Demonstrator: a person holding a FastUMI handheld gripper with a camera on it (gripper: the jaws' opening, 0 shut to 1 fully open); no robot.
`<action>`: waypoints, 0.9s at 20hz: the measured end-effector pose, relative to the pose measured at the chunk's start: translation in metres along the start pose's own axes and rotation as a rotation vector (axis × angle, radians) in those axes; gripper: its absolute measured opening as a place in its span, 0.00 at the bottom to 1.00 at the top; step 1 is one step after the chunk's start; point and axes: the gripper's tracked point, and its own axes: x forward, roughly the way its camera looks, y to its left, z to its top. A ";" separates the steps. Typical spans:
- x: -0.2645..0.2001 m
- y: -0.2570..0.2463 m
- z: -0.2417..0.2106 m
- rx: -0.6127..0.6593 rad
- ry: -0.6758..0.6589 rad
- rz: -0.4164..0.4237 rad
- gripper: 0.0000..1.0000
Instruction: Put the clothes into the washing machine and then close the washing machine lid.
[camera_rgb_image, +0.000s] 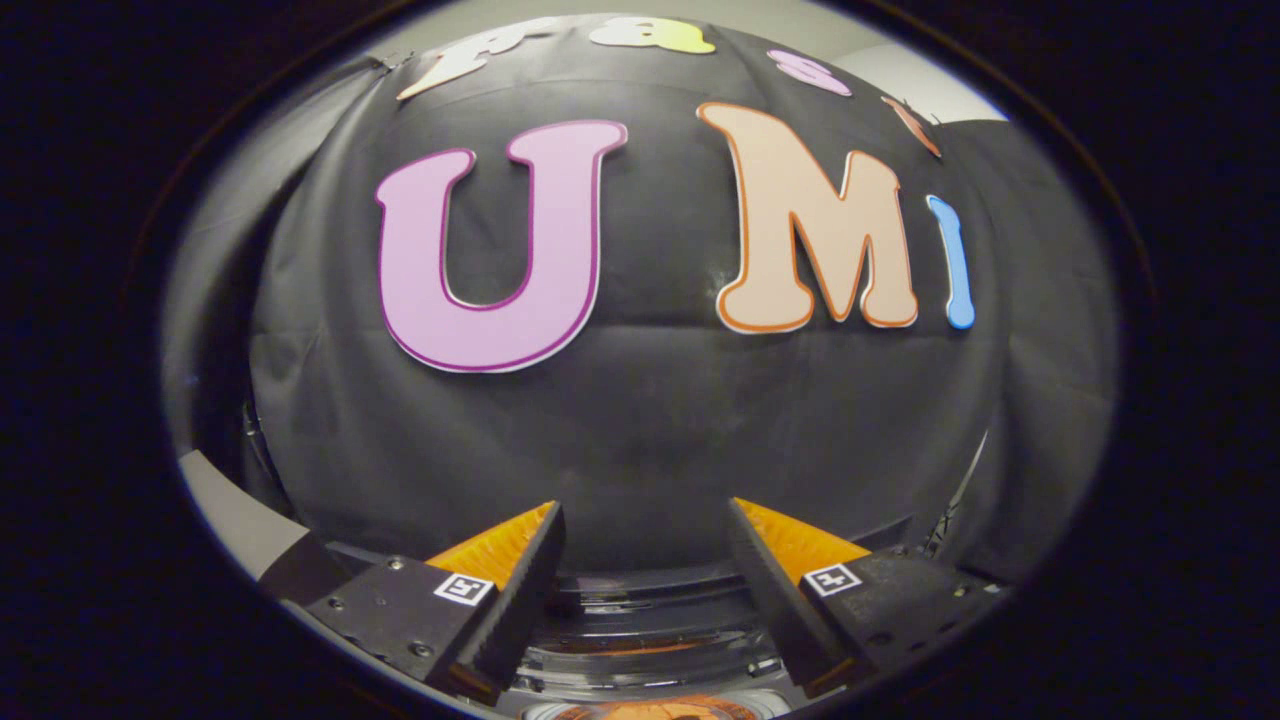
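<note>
My gripper (645, 520) is open, its two fingers spread wide with nothing between them. It points at the booth's black cloth wall, well above the washing machine. Below the fingers lies the washing machine's round top opening (640, 640), with a glossy dark ring and ribbed rim. At the very bottom, under the fingers, an orange patch (650, 710) shows inside the opening; I cannot tell whether it is clothing.
The black cloth wall (640, 420) hangs close ahead, just beyond the machine. A pale grey surface (235, 520) runs along the left side beside the machine. A thin pale strip (965, 490) edges the cloth on the right.
</note>
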 end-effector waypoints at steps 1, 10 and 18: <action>0.001 0.003 -0.004 -0.013 0.020 0.002 0.97; -0.013 0.000 -0.001 -0.014 -0.010 0.027 0.98; -0.039 -0.004 -0.005 -0.014 -0.043 0.033 0.98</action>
